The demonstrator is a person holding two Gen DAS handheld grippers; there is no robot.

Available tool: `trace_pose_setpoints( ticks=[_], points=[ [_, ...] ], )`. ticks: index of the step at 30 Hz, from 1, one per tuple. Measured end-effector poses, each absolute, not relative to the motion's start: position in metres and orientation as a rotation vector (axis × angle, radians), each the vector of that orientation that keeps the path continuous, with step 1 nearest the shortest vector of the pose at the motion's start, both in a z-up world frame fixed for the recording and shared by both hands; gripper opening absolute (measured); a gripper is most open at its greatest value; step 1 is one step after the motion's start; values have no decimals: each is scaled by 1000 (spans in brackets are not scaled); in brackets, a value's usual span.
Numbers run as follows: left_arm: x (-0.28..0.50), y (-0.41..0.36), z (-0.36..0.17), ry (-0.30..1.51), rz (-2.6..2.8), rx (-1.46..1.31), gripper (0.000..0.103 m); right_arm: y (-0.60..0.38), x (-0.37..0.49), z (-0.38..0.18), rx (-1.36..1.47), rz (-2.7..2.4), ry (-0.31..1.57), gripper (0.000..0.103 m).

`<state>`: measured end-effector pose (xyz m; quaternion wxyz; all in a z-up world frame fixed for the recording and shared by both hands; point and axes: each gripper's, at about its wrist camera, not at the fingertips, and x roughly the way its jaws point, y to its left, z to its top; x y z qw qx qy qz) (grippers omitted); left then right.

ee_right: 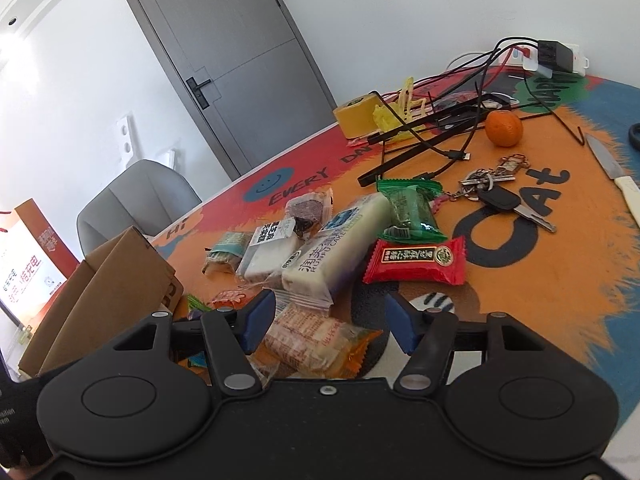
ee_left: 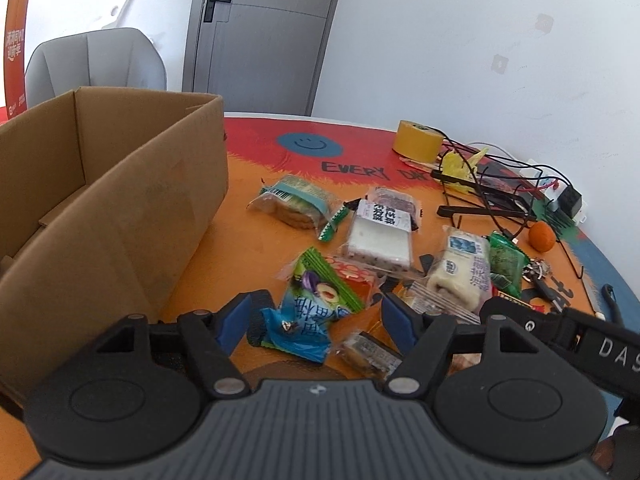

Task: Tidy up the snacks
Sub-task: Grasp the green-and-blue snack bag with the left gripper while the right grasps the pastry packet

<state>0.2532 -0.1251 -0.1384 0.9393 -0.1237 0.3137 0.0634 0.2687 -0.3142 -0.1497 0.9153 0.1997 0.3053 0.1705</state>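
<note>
**Both grippers spread over the snack pile, nothing held**

You are holding the left gripper with its jaws wide apart above a blue-and-green snack packet, which is lying on the table mat between the two blue pads without either pad touching it. The open cardboard box is standing just to the left of that gripper, and no snack shows in the part of its interior that is visible.

You are keeping the right gripper parted too, and it is grasping nothing; an orange-edged biscuit packet is sitting between and below its fingers. Just beyond it, a long white cake bar is lying against a red packet and a green packet, with further wrapped cakes crowding toward the box.

Farther back, a bunch of keys, a mandarin, a roll of yellow tape and tangled black cables are occupying the mat, well apart from the snacks. A knife is lying at the right edge.
</note>
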Motion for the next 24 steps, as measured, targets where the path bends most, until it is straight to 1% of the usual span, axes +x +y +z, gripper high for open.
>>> trace_pose_setpoints(
  ticks=[5,6,8,9,10,11,12,14,24],
  points=[
    [258,-123,-147,650,143,-254,72,-307,278,-153,396,360,643,60],
    [258,-123,-147,644,143,-251,69,-305,279,-153,393,364,646,60],
    [258,-123,-148,639,146,-252,63,-303,280,-154,388,372,651,60],
    [259,-123,-148,638,149,-252,54,-302,280,-155,385,377,653,60],
    [258,-122,-148,637,155,-250,47,-300,281,-155,381,382,656,60],
    [258,-121,-148,636,155,-250,42,-299,281,-156,379,385,660,60],
    [258,-120,-148,645,149,-253,33,-298,281,-156,376,387,665,60],
    [256,-118,-147,653,137,-254,32,-296,281,-158,370,389,679,58],
    [233,-113,-136,645,108,-273,32,-281,263,-157,275,398,700,58]
  ],
)
